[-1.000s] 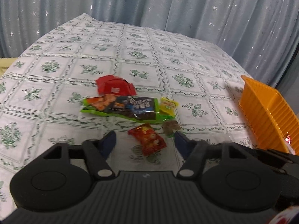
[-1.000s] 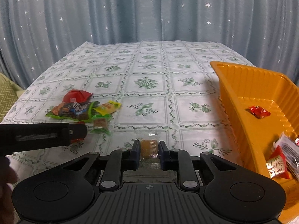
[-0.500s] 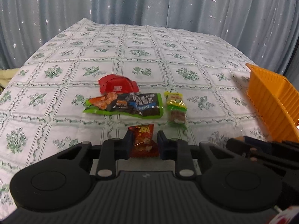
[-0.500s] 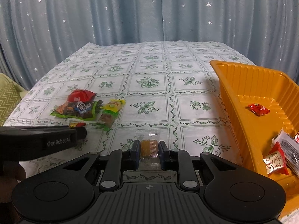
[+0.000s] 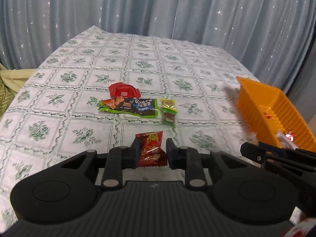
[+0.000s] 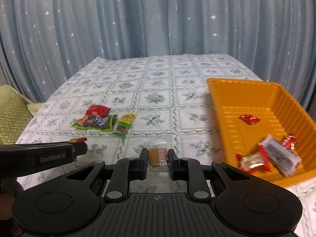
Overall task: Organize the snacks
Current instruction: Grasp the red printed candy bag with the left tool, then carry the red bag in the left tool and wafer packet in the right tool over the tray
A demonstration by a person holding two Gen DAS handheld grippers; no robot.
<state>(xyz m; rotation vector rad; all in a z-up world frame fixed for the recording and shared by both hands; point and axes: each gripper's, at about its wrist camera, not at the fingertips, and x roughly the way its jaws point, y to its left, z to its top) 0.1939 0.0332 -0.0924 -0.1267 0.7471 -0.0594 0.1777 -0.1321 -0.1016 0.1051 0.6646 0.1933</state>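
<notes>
The left claw (image 5: 151,152) is closed to a narrow gap, and its two fingers pinch a small red snack packet (image 5: 151,149) between them, held above the counter (image 5: 59,122). The right claw (image 6: 157,161) is likewise nearly closed, its fingers clamped on the sides of a clear-wrapped brown candy (image 6: 157,156).

Just past the left claw, three more snacks lie close together on the green-patterned cloth: a long green and black packet (image 5: 130,107), a small yellow-green bar (image 5: 168,112) just to its right, and a red pouch (image 5: 123,92) touching the long packet's far edge.

To the right stands an orange tray (image 6: 244,94). Inside it lie a red and white packet (image 6: 253,161) and a grey packet (image 6: 280,158) near the front, blurred, with a small red candy (image 6: 249,118) farther back and another red wrapper (image 6: 289,140) by the right wall.

Behind the counter hangs a blue curtain (image 6: 158,19) dotted with stars.
</notes>
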